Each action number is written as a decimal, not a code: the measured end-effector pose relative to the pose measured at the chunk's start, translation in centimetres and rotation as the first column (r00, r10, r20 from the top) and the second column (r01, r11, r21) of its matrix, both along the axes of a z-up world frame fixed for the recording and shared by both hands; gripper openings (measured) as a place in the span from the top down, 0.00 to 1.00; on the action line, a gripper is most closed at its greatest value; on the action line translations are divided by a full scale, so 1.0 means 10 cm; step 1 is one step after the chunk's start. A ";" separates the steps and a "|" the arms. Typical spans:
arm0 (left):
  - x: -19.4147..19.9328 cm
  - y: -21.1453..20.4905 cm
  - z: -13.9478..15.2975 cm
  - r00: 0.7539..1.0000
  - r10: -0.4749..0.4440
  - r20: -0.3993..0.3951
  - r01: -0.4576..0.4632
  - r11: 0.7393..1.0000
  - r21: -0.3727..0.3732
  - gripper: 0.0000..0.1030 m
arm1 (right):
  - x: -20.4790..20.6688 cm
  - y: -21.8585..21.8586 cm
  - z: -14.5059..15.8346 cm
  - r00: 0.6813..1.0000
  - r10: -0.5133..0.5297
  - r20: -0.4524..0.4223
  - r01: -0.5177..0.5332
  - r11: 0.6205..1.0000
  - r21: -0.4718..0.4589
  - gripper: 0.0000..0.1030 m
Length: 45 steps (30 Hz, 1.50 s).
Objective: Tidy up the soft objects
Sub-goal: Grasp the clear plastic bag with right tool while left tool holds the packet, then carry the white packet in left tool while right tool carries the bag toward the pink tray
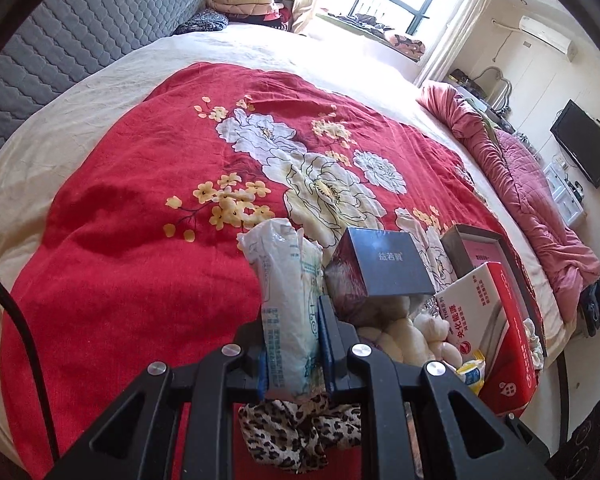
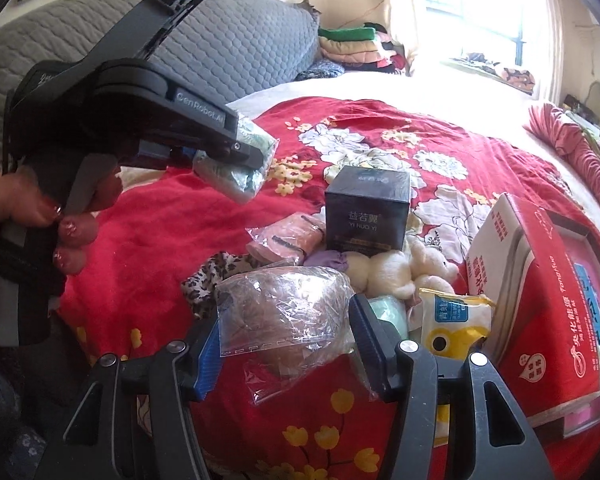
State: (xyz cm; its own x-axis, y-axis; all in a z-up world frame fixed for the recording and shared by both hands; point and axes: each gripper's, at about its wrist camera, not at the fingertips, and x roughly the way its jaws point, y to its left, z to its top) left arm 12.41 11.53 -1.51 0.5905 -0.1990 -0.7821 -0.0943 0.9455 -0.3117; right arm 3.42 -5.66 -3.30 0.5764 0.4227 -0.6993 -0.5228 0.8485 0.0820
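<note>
The left gripper (image 1: pixel 292 340) is clenched on a white plastic-wrapped soft pack (image 1: pixel 288 300), its blue-padded fingers (image 1: pixel 326 344) pressed flat against both sides; the pack stands upright out of the gripper, pointing to 12 o'clock in the left wrist view. In the right wrist view that same gripper (image 2: pixel 236 148) hangs at 10 o'clock above the bed, the pack (image 2: pixel 240 168) sticking out either side of its fingers, clear of the quilt.

The right gripper (image 2: pixel 288 340) stands wide apart, and a clear zip bag of brownish soft stuff (image 2: pixel 284 312) sits between its fingers (image 2: pixel 208 352). The bag touches the left pad; whether the right pad presses it I cannot tell, so a firm grasp is not certain.

Beyond the bag, toward 12 o'clock, lies the heap on the red flowered quilt (image 2: pixel 148 232): a leopard-print cloth (image 2: pixel 212 276), a pink packet (image 2: pixel 288 236), a purple cloth (image 2: pixel 328 260), a white plush toy (image 2: pixel 400 272) and a yellow-and-white packet (image 2: pixel 452 320). A dark cube box (image 2: pixel 368 212) stands upright at the far edge of the heap, touching the plush toy. At 3 o'clock a red and white carton (image 2: pixel 548 308) lies tilted, open side up; what is inside is hard to make out.
</note>
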 end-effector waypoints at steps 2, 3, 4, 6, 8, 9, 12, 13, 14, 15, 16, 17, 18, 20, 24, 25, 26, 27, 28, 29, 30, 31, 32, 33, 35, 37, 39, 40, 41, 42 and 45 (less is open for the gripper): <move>-0.06 -0.02 -0.01 1.000 0.007 0.000 -0.007 1.000 0.018 0.80 | -0.01 -0.03 0.03 1.000 -0.005 0.002 0.005 1.000 0.013 0.42; -0.09 -0.03 -0.01 1.000 0.007 -0.003 -0.007 1.000 0.024 0.80 | -0.02 -0.05 0.06 1.000 -0.008 0.008 0.008 1.000 0.016 0.42; -0.12 -0.04 -0.01 1.000 0.007 -0.007 -0.007 1.000 0.022 0.80 | -0.02 -0.06 0.08 1.000 -0.012 0.015 0.012 1.000 0.019 0.42; -0.17 -0.08 0.00 1.000 0.000 -0.009 0.000 1.000 0.019 0.80 | -0.03 -0.10 0.13 0.999 -0.019 0.027 0.018 0.999 0.030 0.42; -0.23 -0.14 0.04 1.000 -0.008 -0.003 0.008 1.000 0.029 0.80 | -0.05 -0.13 0.17 0.999 -0.028 0.046 0.027 0.999 0.034 0.42; -0.25 -0.18 0.06 1.000 -0.018 0.002 0.018 0.999 0.032 0.80 | -0.06 -0.15 0.20 0.998 -0.033 0.055 0.031 0.999 0.037 0.42; -0.33 -0.29 0.14 0.999 -0.030 0.020 0.029 0.998 0.057 0.80 | -0.10 -0.23 0.29 0.996 -0.050 0.076 0.046 0.997 0.056 0.42; -0.35 -0.32 0.17 0.999 -0.033 0.025 0.032 0.998 0.063 0.80 | -0.12 -0.25 0.32 0.995 -0.054 0.087 0.049 0.997 0.058 0.42; -0.37 -0.34 0.20 0.999 -0.034 0.027 0.032 0.998 0.061 0.80 | -0.12 -0.27 0.36 0.994 -0.057 0.096 0.052 0.997 0.061 0.42; -0.38 -0.37 0.22 0.999 -0.038 0.031 0.036 0.998 0.057 0.80 | -0.14 -0.30 0.39 0.992 -0.064 0.106 0.057 0.996 0.065 0.42; -0.40 -0.40 0.25 0.999 -0.040 0.037 0.038 0.998 0.058 0.80 | -0.16 -0.32 0.42 0.991 -0.069 0.119 0.061 0.996 0.067 0.42; -0.42 -0.43 0.27 0.998 -0.041 0.040 0.038 0.997 0.065 0.80 | -0.16 -0.35 0.45 0.989 -0.071 0.127 0.062 0.996 0.071 0.42; -0.43 -0.46 0.30 0.998 -0.042 0.044 0.038 0.997 0.074 0.80 | -0.17 -0.38 0.48 0.988 -0.077 0.135 0.067 0.995 0.077 0.42; -0.46 -0.51 0.34 0.998 -0.045 0.049 0.041 0.996 0.081 0.80 | -0.19 -0.43 0.53 0.985 -0.089 0.145 0.077 0.993 0.090 0.42; -0.51 -0.58 0.39 0.997 -0.051 0.050 0.046 0.994 0.097 0.80 | -0.22 -0.53 0.65 0.980 -0.108 0.170 0.089 0.990 0.113 0.42; -0.52 -0.61 0.40 0.997 -0.054 0.049 0.049 0.994 0.099 0.80 | -0.23 -0.56 0.67 0.978 -0.110 0.178 0.090 0.989 0.122 0.42; -0.52 -0.63 0.41 0.997 -0.055 0.049 0.050 0.994 0.101 0.80 | -0.23 -0.58 0.70 0.976 -0.115 0.184 0.093 0.988 0.126 0.42; -0.53 -0.65 0.43 0.997 -0.056 0.051 0.051 0.993 0.104 0.80 | -0.23 -0.59 0.72 0.975 -0.118 0.189 0.094 0.987 0.130 0.42; -0.53 -0.67 0.44 0.997 -0.058 0.051 0.053 0.993 0.108 0.80 | -0.24 -0.62 0.74 0.974 -0.121 0.192 0.095 0.986 0.138 0.42; -0.54 -0.69 0.46 0.997 -0.059 0.053 0.053 0.993 0.107 0.80 | -0.23 -0.63 0.76 0.973 -0.125 0.196 0.098 0.985 0.142 0.42; -0.54 -0.72 0.49 0.996 -0.063 0.056 0.057 0.993 0.106 0.80 | -0.24 -0.65 0.78 0.971 -0.129 0.200 0.100 0.984 0.147 0.42; -0.55 -0.76 0.51 0.996 -0.070 0.057 0.064 0.992 0.112 0.80 | -0.24 -0.67 0.80 0.971 -0.131 0.202 0.101 0.983 0.155 0.42; -0.55 -0.79 0.54 0.995 -0.077 0.060 0.069 0.990 0.120 0.80 | -0.25 -0.69 0.82 0.968 -0.138 0.208 0.105 0.981 0.160 0.42; -0.56 -0.83 0.56 0.994 -0.086 0.063 0.078 0.989 0.125 0.80 | -0.26 -0.72 0.84 0.967 -0.142 0.212 0.108 0.980 0.166 0.42; -0.57 -0.92 0.61 0.992 -0.104 0.071 0.094 0.987 0.128 0.80 | -0.28 -0.76 0.88 0.963 -0.151 0.222 0.113 0.978 0.176 0.42; -0.58 -1.00 0.65 0.990 -0.116 0.077 0.105 0.985 0.139 0.80 | -0.28 -0.82 0.93 0.959 -0.163 0.230 0.120 0.975 0.189 0.42; -0.60 -1.07 0.69 0.989 -0.122 0.085 0.109 0.983 0.146 0.80 | -0.29 -0.88 0.97 0.954 -0.178 0.240 0.130 0.970 0.205 0.42; -0.61 -1.10 0.70 0.988 -0.126 0.087 0.112 0.983 0.148 0.80 | -0.28 -0.90 0.99 0.951 -0.185 0.247 0.135 0.969 0.207 0.42; -0.61 -1.13 0.72 0.988 -0.129 0.087 0.115 0.982 0.151 0.80 | -0.29 -0.93 1.00 0.948 -0.190 0.254 0.138 0.968 0.208 0.42; -0.61 -1.16 0.72 0.987 -0.134 0.084 0.119 0.981 0.156 0.80 | -0.29 -0.95 1.01 0.946 -0.194 0.259 0.141 0.968 0.208 0.42; -0.62 -1.23 0.76 0.985 -0.147 0.090 0.131 0.978 0.164 0.80 | -0.28 -1.02 1.03 0.944 -0.209 0.254 0.156 0.964 0.215 0.42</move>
